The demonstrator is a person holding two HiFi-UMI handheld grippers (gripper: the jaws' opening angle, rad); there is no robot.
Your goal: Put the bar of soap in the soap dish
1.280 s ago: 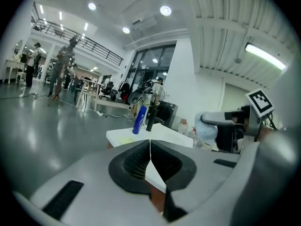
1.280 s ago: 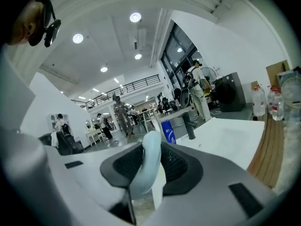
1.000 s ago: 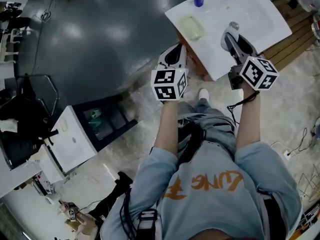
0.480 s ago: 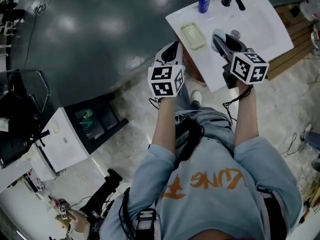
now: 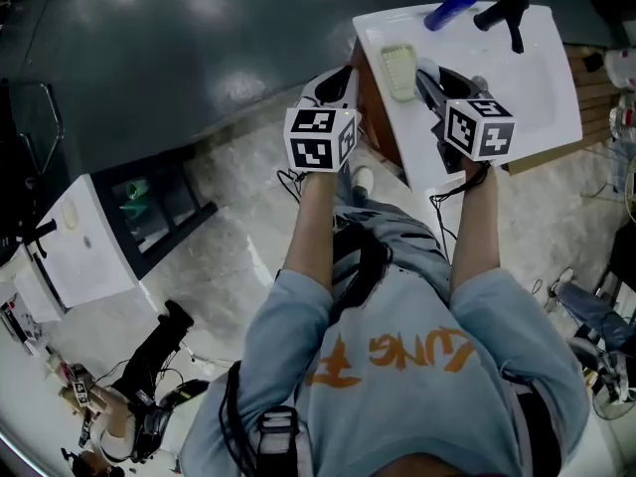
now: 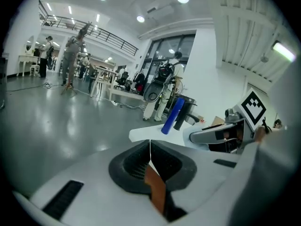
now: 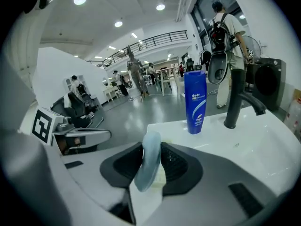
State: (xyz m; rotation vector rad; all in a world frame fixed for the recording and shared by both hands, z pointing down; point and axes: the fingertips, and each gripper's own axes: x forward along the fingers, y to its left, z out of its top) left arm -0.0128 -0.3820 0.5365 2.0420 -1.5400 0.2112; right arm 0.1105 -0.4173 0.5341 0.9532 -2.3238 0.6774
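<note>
My right gripper (image 7: 151, 142) is shut on a pale blue bar of soap (image 7: 146, 166), which stands on edge between the dark pads. In the head view that right gripper (image 5: 432, 73) hangs over the white basin (image 5: 537, 78), just right of the pale green soap dish (image 5: 398, 71) on the basin's left rim. The left gripper (image 5: 333, 85) hovers off the basin's left edge, over the floor. In its own view the left gripper (image 6: 150, 147) has its pads pressed together with nothing between them.
A blue bottle (image 5: 452, 8) (image 7: 194, 101) and a black tap (image 5: 505, 13) (image 7: 237, 102) stand at the back of the basin. A wooden cabinet (image 5: 373, 107) carries the basin. A white machine (image 5: 75, 241) stands on the floor at left. People stand far off in the hall.
Both grippers have moved down and toward the basin. The right one, still holding the soap, has come close beside the soap dish. The head view has shifted.
</note>
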